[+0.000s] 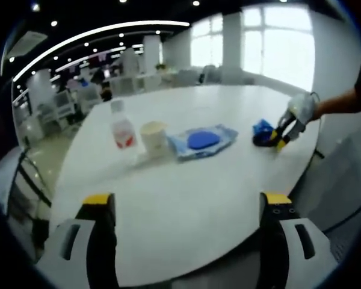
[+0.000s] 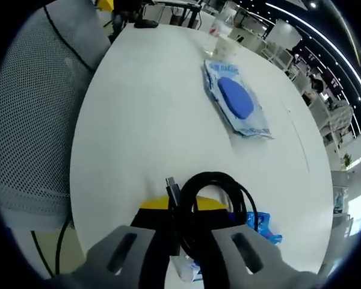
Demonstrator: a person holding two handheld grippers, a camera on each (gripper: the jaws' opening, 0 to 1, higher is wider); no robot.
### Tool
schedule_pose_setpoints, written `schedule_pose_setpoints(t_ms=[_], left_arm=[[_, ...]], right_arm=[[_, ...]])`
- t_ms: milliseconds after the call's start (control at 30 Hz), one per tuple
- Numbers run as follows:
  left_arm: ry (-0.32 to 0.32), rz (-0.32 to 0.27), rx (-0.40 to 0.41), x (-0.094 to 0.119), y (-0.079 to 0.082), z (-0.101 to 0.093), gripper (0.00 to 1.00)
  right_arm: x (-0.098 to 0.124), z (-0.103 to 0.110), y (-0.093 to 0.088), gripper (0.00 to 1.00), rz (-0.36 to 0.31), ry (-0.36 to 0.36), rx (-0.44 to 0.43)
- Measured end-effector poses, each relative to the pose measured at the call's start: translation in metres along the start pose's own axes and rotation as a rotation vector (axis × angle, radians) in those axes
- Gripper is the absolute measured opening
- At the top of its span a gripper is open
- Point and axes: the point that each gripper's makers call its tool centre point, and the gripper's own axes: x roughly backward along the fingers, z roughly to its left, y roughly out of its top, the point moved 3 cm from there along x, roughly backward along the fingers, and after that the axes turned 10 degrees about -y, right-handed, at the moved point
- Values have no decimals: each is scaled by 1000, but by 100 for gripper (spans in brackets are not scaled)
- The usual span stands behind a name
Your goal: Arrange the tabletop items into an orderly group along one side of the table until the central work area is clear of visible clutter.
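So the right gripper (image 2: 189, 226) has its jaws pinched on a coiled black cable (image 2: 213, 198), and in the right gripper view the loop sticks up at about 12 o'clock from the jaws with a plug end poking out toward 11. There's a small blue packet (image 2: 262, 226) just beside the coil at 3 o'clock. The wipes pack (image 2: 237, 102) lies well ahead at roughly 1 o'clock, long axis running away from the jaws, with plenty of bare white table (image 2: 144, 120) in between. In the left gripper view the left gripper (image 1: 186, 208) is spread wide with nothing in it, hovering over the near table edge; the bottle (image 1: 123, 129), paper cup (image 1: 154, 137) and wipes pack sit in a row around 11 to 12 o'clock, touching or nearly so. I'd guess the cable wants to join that row, and the right hand is clearly the nearer one. The table edge sits close beside the coil, so watch that.
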Motion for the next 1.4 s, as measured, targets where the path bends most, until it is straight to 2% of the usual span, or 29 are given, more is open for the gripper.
schedule_pose_setpoints(t_ms=[100, 200, 300, 467, 533, 600, 733, 1000, 1400], left_arm=[[-15, -53, 15, -2, 1, -2, 96], [-24, -12, -35, -5, -4, -5, 95], [-29, 13, -48, -6, -6, -5, 95], [-33, 25, -52, -7, -8, -5, 94], [-32, 34, -57, -7, -9, -5, 94], [-31, 46, -63, -7, -11, -4, 94], [-27, 50, -64, -6, -12, -3, 94], [-29, 56, -62, -7, -13, -3, 93], [-27, 57, -64, -7, -13, -3, 93]], right_arm=[[-7, 6, -6, 11, 21, 22, 51], [-8, 9, -8, 11, 24, 18, 112], [-5, 5, -3, 11, 15, -7, 137], [4, -2, 3, 11, -7, -39, 102], [11, -7, 8, 11, -35, -62, 38], [18, -15, 14, 11, -59, -95, 13], [29, -26, 25, 11, -98, -158, 15], [33, -29, 38, 11, -125, -179, 21], [23, -24, 53, 11, -141, -167, 39]])
